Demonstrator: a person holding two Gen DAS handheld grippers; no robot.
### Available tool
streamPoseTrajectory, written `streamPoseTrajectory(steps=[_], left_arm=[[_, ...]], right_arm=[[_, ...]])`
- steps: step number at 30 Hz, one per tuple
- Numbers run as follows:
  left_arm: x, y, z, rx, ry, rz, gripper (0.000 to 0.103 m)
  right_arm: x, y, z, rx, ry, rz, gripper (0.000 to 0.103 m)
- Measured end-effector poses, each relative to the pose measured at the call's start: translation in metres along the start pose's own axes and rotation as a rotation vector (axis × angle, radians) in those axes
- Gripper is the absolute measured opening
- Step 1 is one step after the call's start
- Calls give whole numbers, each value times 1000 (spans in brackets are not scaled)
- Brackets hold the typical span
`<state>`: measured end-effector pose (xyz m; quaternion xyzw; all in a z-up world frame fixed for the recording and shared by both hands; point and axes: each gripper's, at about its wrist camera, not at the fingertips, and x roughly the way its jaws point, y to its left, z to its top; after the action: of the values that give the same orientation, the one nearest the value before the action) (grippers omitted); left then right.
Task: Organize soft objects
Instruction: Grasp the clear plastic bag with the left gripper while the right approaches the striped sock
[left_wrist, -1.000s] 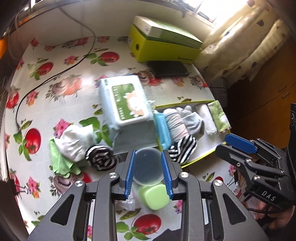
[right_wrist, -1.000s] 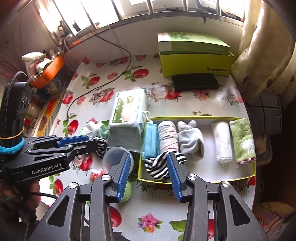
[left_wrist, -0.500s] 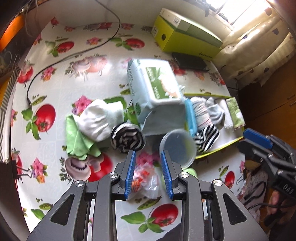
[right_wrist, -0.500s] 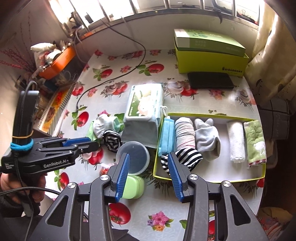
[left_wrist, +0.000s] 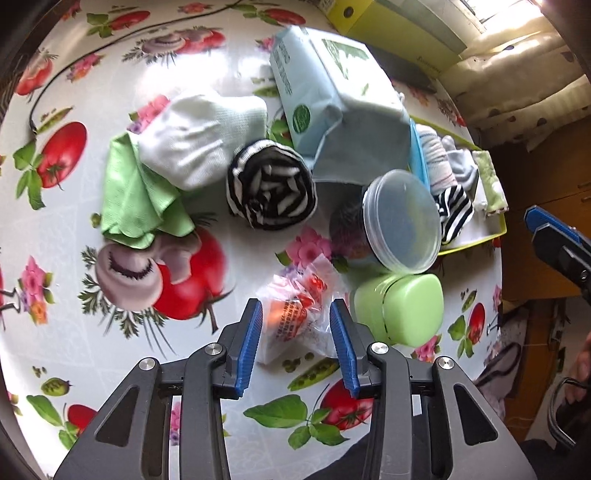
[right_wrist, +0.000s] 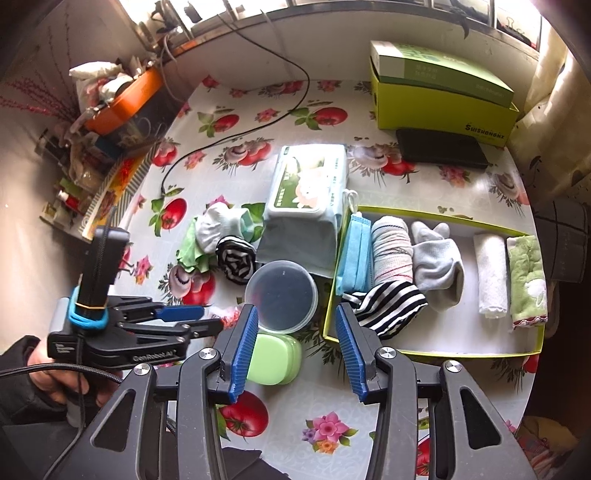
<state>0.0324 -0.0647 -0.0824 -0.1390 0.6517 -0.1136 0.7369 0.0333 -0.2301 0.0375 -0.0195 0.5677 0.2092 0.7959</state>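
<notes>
A rolled black-and-white striped sock (left_wrist: 271, 184) (right_wrist: 235, 260) lies on the tablecloth beside a white sock (left_wrist: 201, 134) (right_wrist: 218, 225) and a green cloth (left_wrist: 138, 197) (right_wrist: 190, 249). The yellow tray (right_wrist: 436, 349) holds a blue mask (right_wrist: 354, 254), a striped roll, a grey sock (right_wrist: 437, 264), a second striped sock (right_wrist: 388, 308), a white towel and a green towel. My left gripper (left_wrist: 295, 334) is open, low over a crinkled plastic packet (left_wrist: 299, 314), short of the striped sock. My right gripper (right_wrist: 293, 345) is open and empty above the tray's near left corner.
A wipes pack (right_wrist: 308, 184) lies on a grey cloth. A clear round tub (right_wrist: 281, 293) and a green case (right_wrist: 275, 356) stand left of the tray. A green box (right_wrist: 443, 96) and black wallet (right_wrist: 441, 149) are at the back, and a black cable (right_wrist: 236, 133) crosses the table.
My left gripper has moved left and down, from over the clear tub to the plastic packet near the striped sock. My right gripper has drawn back a little from the tray.
</notes>
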Motion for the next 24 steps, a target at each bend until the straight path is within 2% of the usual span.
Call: streamPoseTrajectory(steps=[7,11,12,15,24], left_arm=[[29,-5,-6,31,81,41,39],[29,-8,-5,43,67,41,39],[28,-8,-5,39,61,38,33],[21,-4,-3,43,32,40,28],[-14,27,4,-43,-61,30,26]], right_arm=[[4,3,2,-7,13,-4,43],[5,4,3,-9,17,-3,43],[6,5,4,-10,19,-2,43],[6,7,6,-14,19,4,43],[16,25,18,-78,35,29,43]])
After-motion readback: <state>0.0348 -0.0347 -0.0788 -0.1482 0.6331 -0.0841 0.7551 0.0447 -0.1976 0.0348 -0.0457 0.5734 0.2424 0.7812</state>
